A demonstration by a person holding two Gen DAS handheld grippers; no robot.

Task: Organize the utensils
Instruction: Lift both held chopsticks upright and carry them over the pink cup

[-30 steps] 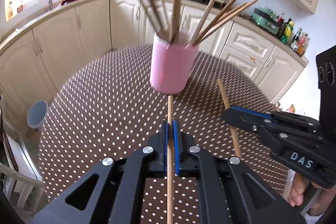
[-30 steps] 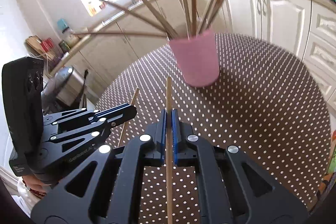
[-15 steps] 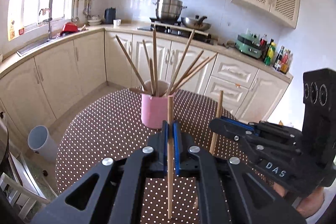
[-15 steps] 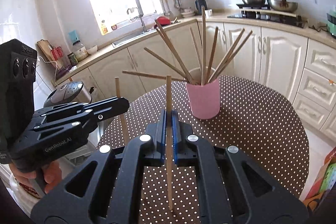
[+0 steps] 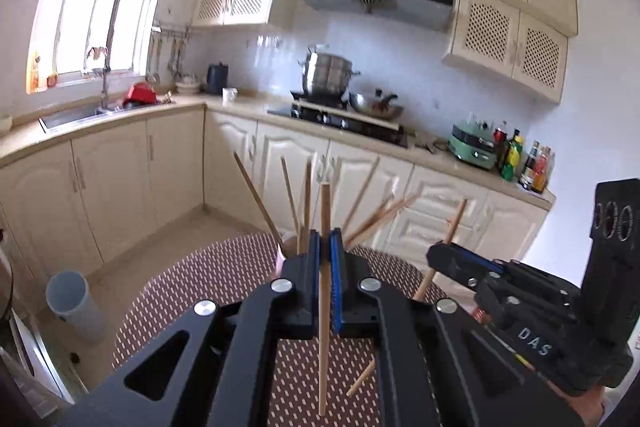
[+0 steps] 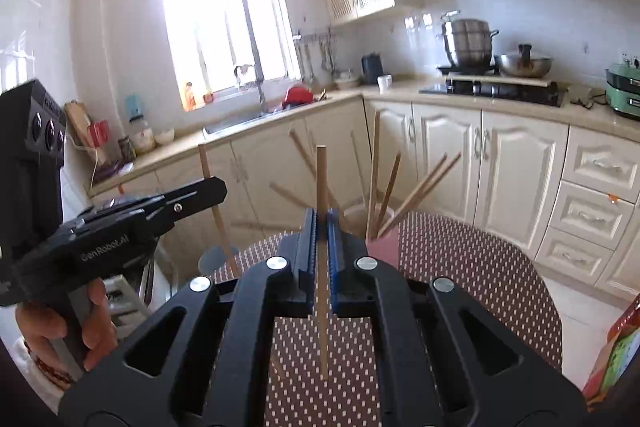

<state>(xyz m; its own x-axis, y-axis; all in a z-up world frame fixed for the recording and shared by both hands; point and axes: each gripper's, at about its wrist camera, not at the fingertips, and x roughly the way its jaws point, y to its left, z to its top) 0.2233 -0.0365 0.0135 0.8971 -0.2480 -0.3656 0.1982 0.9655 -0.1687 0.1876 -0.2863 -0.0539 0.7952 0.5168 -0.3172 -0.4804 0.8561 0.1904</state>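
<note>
We have the left gripper [image 5: 324, 247] clamped tight on one upright chopstick [image 5: 324, 307], the right gripper [image 6: 322, 227] clamped on another chopstick [image 6: 321, 267]. The pink cup [image 6: 383, 249] of chopsticks sits near the dotted table's [image 6: 480, 267] far edge.

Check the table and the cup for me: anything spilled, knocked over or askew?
Nothing spilled or tipped. The pink cup stands upright on the dotted table, its chopsticks fanned loosely. The left gripper and the right gripper each pinch one chopstick, neither yet in the cup.
</note>
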